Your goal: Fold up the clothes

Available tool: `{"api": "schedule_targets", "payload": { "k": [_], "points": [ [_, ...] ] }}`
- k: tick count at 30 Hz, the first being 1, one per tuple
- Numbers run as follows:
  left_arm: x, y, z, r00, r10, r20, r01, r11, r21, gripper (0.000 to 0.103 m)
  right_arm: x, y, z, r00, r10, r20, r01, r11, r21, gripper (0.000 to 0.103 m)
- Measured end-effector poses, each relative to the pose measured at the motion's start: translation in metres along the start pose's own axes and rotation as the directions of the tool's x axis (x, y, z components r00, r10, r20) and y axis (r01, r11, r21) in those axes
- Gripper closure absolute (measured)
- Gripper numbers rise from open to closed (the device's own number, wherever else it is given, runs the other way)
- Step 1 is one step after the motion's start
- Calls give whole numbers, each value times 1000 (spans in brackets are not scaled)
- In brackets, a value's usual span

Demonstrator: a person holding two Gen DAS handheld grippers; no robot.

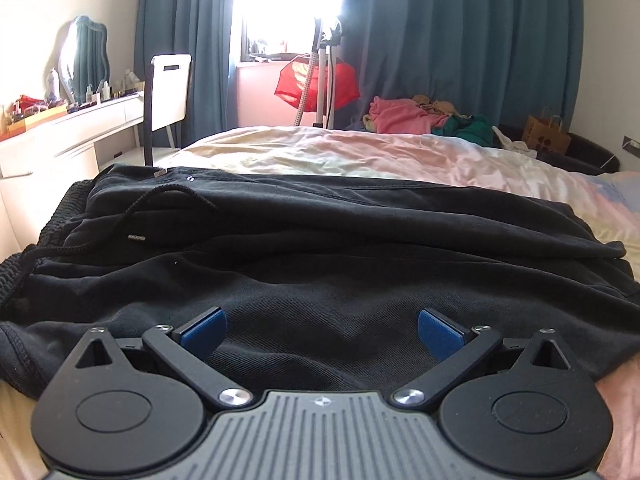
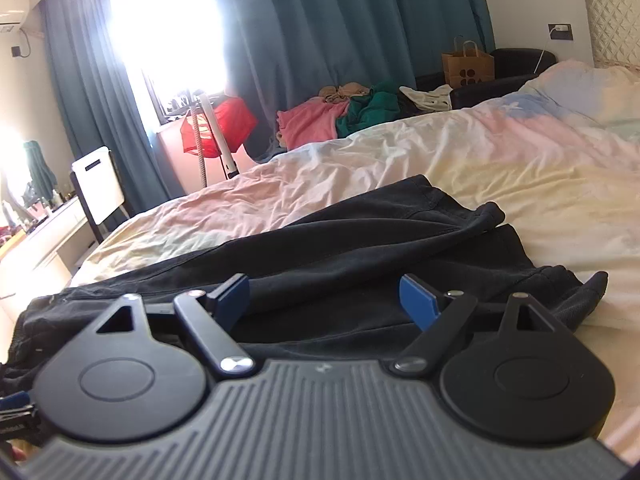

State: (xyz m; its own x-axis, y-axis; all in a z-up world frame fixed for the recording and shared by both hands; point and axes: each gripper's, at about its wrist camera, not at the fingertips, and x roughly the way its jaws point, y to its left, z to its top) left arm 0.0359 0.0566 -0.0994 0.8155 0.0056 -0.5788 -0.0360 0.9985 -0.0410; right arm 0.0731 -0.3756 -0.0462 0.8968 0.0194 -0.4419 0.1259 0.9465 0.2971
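Sweatpants (image 1: 320, 240), black with a ribbed elastic waistband and a drawstring (image 1: 168, 204), are lying folded lengthwise across the near part of the bed (image 1: 360, 152), on its pale pastel sheet. The left claw (image 1: 320, 332) is hovering low over the dark cloth with its blue-padded fingers spread wide and nothing between them. The right claw (image 2: 324, 300) is likewise standing wide apart and empty, poised above the pants near the leg end, where the cuffs (image 2: 576, 292) are lying loose on the sheet. A brown paper bag (image 2: 468, 66) is standing upright beyond the far side of the bed; what it holds cannot be told. Beside it a heap of clothes (image 2: 340, 116), pink, green, tan and white, is lying piled against the teal curtains (image 2: 340, 32). A red garment (image 1: 316, 80) is hanging on a stand by the bright window. At the left, bottles and small items are crowding a white counter (image 1: 76, 120) under a mirror (image 1: 84, 60).
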Motion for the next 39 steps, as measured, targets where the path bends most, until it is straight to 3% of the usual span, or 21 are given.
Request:
{"api": "schedule_targets", "payload": {
  "k": [5,7,9,12,14,16,17,20,23,25,27,29,33,36,39],
  "points": [
    [0,41,12,993,39,-107,-55,987,-153,0,6,-11,-2,999,-29,-19,29,999,22,19],
    [-3,63,19,987,47,-151,-81,969,-232,0,8,-16,-2,999,-39,-27,40,998,38,19],
    [-10,89,27,976,92,-197,-152,937,-313,0,9,-20,-2,998,-51,-32,52,997,50,19],
    [-20,130,33,967,74,-243,-184,863,-470,0,15,-26,-2,997,-68,-42,71,995,67,19],
    [-25,160,36,958,71,-279,-225,789,-571,0,17,-29,-2,996,-77,-50,81,994,74,19],
    [-30,190,34,948,75,-311,-272,697,-663,0,18,-32,-3,994,-90,-58,95,992,81,19],
    [-32,201,33,944,87,-318,-292,670,-682,0,18,-34,-2,994,-96,-61,101,991,86,19],
    [-39,229,32,933,131,-336,-344,601,-721,0,18,-40,-3,991,-114,-67,121,985,120,19],
    [-38,248,29,934,118,-336,-340,573,-745,0,17,-48,-3,989,-134,-70,144,975,169,19],
    [-33,259,22,939,70,-336,-318,545,-776,0,15,-59,-4,987,-142,-75,156,959,236,19],
    [-24,267,12,945,-12,-326,-274,512,-814,0,14,-75,-6,987,-141,-83,160,933,323,19],
    [-16,274,1,944,-89,-317,-242,461,-854,0,12,-91,-8,986,-139,-90,164,898,408,19],
    [-18,286,-14,961,-111,-254,-196,375,-906,0,6,-123,-22,977,-190,-100,213,791,573,19],
    [-25,290,-16,978,-103,-180,-132,359,-924,0,1,-148,-32,967,-227,-113,242,690,682,19],
    [-35,292,-17,992,-110,-65,-21,355,-934,0,-2,-170,-42,955,-261,-139,271,586,764,18]
  ]
}}
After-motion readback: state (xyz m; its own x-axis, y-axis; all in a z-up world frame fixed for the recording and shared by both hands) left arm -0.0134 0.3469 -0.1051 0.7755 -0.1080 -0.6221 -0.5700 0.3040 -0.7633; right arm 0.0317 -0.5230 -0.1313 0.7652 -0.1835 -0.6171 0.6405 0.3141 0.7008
